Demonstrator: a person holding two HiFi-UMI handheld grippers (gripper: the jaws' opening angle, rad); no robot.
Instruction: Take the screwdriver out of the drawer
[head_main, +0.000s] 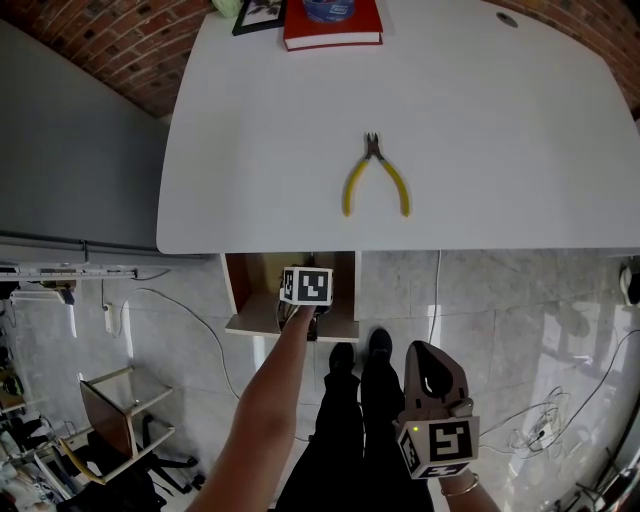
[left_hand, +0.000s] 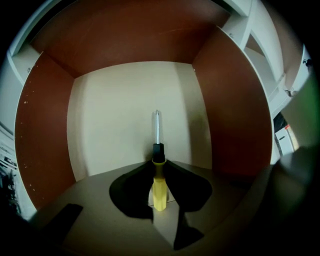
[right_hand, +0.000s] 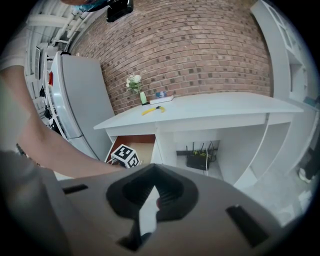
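Note:
The screwdriver (left_hand: 159, 186) has a yellow handle, a black collar and a steel shaft, and lies lengthwise on the pale floor of the open drawer (left_hand: 115, 115). In the left gripper view my left gripper (left_hand: 159, 169) points steeply down into the drawer, its black pads closed against both sides of the handle. In the head view its marker cube sits over the drawer (head_main: 238, 284) under the table edge, and the left gripper (head_main: 305, 303) hides the screwdriver there. My right gripper (head_main: 428, 358) hangs low at the right, away from the drawer, shut with nothing in it; it also shows in its own view (right_hand: 151, 190).
Yellow-handled pliers (head_main: 375, 180) lie on the white table (head_main: 500, 120), a red book (head_main: 332, 25) at its far edge. The drawer has brown side walls (left_hand: 45, 130). The person's shoes (head_main: 360, 350) stand by the drawer. A router (right_hand: 199, 160) sits under the desk; cables cross the floor.

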